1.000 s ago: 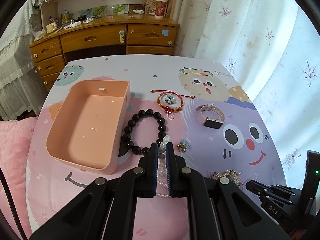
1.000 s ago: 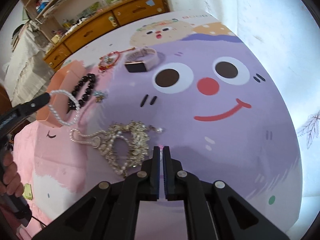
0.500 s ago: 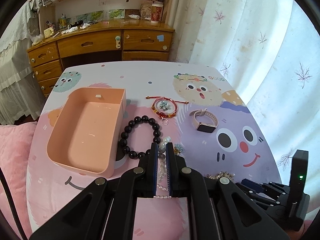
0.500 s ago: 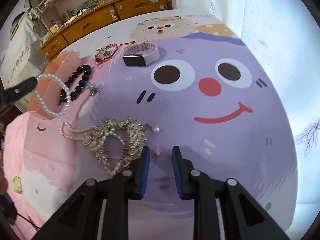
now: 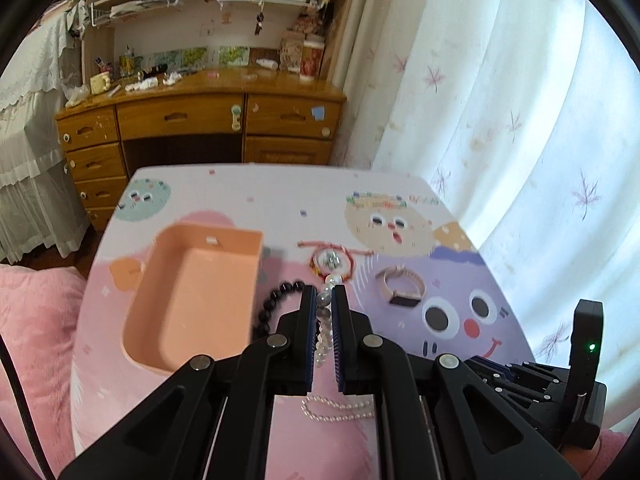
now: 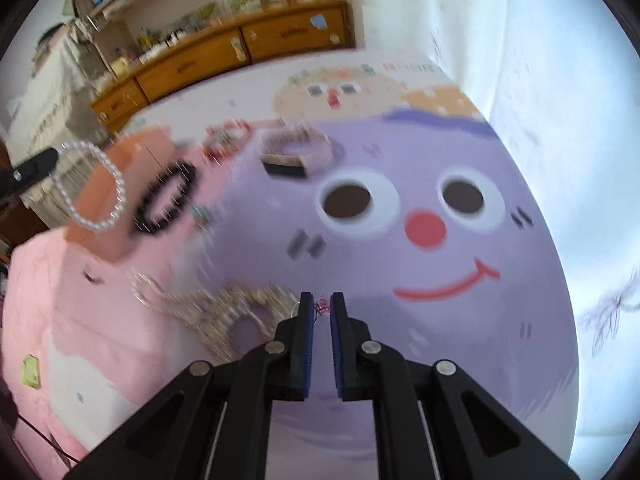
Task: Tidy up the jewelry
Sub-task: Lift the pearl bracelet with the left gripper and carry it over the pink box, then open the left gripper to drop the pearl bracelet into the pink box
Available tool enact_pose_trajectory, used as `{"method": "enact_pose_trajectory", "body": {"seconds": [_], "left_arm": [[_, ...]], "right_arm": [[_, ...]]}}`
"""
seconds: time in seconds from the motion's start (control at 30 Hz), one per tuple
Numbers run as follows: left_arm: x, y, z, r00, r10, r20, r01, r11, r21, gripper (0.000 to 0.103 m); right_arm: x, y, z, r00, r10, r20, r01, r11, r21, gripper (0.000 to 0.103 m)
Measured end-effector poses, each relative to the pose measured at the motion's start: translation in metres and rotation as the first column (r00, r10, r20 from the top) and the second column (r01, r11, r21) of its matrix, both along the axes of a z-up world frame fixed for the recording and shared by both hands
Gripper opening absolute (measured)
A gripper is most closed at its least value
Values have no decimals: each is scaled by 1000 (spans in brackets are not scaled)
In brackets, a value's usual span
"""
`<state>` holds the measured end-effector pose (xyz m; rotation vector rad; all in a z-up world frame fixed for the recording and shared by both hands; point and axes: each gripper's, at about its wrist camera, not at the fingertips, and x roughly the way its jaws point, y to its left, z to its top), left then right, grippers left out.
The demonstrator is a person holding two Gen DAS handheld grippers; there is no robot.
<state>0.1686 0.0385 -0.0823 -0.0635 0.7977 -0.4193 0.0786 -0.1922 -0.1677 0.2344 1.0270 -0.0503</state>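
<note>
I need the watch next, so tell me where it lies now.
In the left wrist view the pink watch lies flat on the tablecloth, right of the red string bracelet, above the purple face's eyes.

Left gripper [image 5: 324, 300] fingers clamped, raised above table; right gripper [image 6: 321, 308] fingers narrowly parted, low.

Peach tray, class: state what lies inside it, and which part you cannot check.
The peach tray shows bare floor, with no jewelry visible. The left tool and blur hide its near right corner.
</note>
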Motion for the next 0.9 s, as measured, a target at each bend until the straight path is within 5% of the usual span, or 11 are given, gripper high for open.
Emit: {"method": "enact_pose_trajectory", "body": {"seconds": [0.37,0.77,0.83,0.87,0.9], "left_arm": [[22,50,22,996,58,68,-57,998,-17,5],[47,93,-7,994,112,-4,-112,994,-18,7],[52,99,-16,991,125,-56,-127,992,-27,30],[53,101,-19,988,136,-74,-138,990,-25,39],[54,104,-23,983,153,-100,-156,988,-22,49]], "right_arm": [[61,80,61,961,148,232,-167,984,63,8],[105,153,50,931,198,307,-260,950,176,9],[117,163,36,940,238,244,-289,937,198,23],[120,166,29,948,249,198,-286,939,191,45],[121,167,24,953,246,176,-278,942,189,54]]}}
